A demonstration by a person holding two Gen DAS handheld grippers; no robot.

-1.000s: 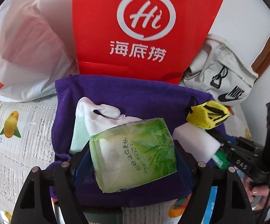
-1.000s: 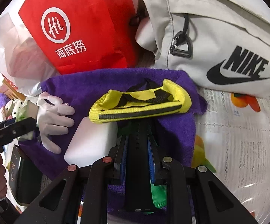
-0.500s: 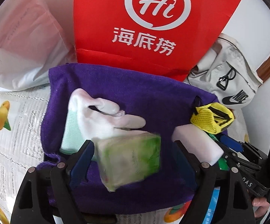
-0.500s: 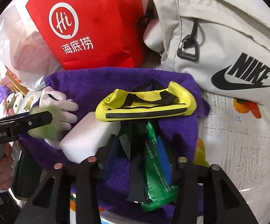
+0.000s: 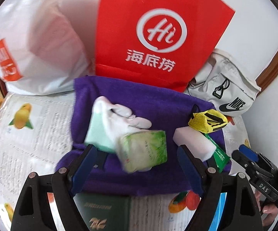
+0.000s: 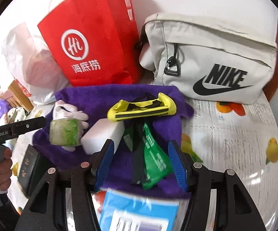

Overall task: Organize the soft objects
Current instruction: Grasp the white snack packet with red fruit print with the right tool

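Now both sets of fingers stand released, the right gripper (image 6: 140, 161) having just opened over the green packet (image 6: 154, 159) on the purple towel (image 5: 158, 105). The left gripper (image 5: 137, 165) hangs empty above the tissue pack (image 5: 144, 150), which seems, through the blur, to lie against the white glove (image 5: 117, 117). Best lift clear before choosing the next soft piece.

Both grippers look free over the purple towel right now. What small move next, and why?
Probably lift the right gripper clear. Its jaws have just been opening, and the green foil packet and black strap lie loose on the purple towel between them. The left gripper stands open too, the green tissue pack released.
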